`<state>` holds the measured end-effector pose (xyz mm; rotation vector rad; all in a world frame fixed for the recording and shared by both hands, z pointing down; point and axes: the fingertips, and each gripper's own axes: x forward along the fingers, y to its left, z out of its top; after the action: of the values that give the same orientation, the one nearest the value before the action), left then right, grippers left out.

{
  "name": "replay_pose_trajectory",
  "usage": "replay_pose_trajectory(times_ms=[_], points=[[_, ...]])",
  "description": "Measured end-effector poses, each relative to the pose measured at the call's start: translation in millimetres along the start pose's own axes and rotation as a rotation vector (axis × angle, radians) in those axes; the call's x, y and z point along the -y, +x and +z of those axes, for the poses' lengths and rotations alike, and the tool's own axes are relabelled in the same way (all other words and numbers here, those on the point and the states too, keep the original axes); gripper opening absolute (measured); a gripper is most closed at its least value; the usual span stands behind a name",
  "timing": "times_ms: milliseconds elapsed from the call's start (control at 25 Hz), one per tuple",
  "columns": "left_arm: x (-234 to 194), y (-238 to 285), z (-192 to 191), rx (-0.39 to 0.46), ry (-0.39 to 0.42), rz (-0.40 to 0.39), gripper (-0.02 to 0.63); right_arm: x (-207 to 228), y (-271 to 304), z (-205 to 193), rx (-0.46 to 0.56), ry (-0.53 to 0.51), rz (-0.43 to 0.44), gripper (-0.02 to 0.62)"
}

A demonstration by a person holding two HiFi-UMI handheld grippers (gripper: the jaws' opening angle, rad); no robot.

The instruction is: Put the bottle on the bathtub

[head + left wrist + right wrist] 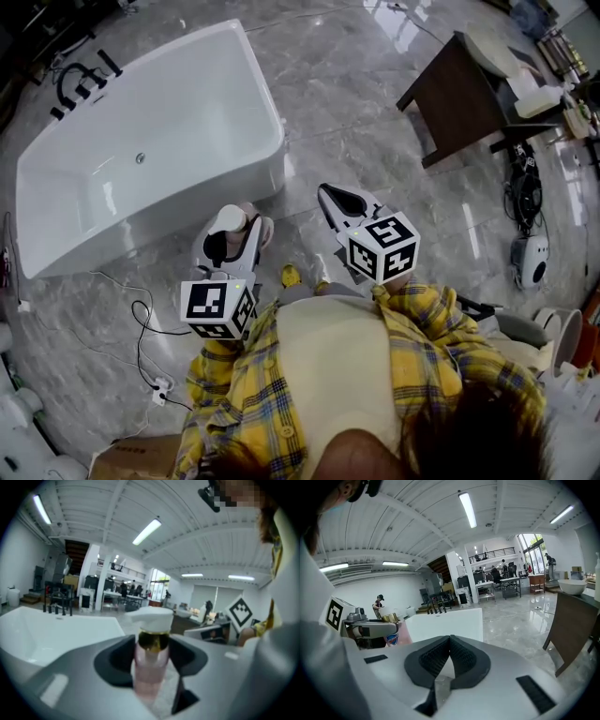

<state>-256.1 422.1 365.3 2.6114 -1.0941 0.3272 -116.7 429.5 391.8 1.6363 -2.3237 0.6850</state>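
In the lower middle of the head view, the left gripper [232,236] holds the bottle [230,222] upright over the floor [356,122], just short of the near corner of the bathtub [187,112]. Its fingers [112,660] are clamped on the pink body, below the gold collar and white pump top, which the left gripper view shows plainly. The right gripper [336,199], just right of centre, is empty with its fingers pressed together.

We judge the task about half done. The bottle is picked up and carried close, but it is not on the tub yet. What is left is to move it up and to the left, set it on the white rim, and let go. The rim looks narrow and glossy, so we would set it down squarely.

The floor is polished grey marble that reflects the ceiling lights, and loose cables [141,323] trail across it at the lower left. A black faucet [80,84] stands at the tub's far end, upper left. A dark wooden table [459,94] with a white basin [572,587] sits at the upper right, in a large open hall.
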Motion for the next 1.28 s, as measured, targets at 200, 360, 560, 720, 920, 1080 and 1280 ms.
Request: replay_pose_trajectory(times_ms=[200, 360, 560, 720, 920, 1080, 1280], points=[[-8, 5, 4, 0.000, 0.021, -0.019, 0.218, -4, 7, 2, -0.005, -0.003, -0.010, 0.014], [-11, 14, 6, -0.003, 0.015, -0.024, 0.218, 6, 9, 5, -0.014, -0.004, -0.026, 0.014], [-16, 35, 13, -0.010, 0.017, -0.018, 0.218, 27, 23, 17, -0.004, 0.012, -0.038, 0.014], [-18, 61, 23, -0.003, 0.018, 0.009, 0.218, 50, 37, 29, 0.000, 0.002, -0.014, 0.014], [-7, 105, 32, 0.002, -0.001, 0.040, 0.218, 93, 51, 45, -0.012, -0.012, 0.027, 0.014], [0, 142, 44, 0.003, -0.018, 0.070, 0.218, 129, 64, 61, -0.024, -0.019, 0.062, 0.014], [10, 184, 57, 0.008, -0.023, 0.118, 0.218, 174, 75, 77, -0.025, -0.024, 0.097, 0.014]])
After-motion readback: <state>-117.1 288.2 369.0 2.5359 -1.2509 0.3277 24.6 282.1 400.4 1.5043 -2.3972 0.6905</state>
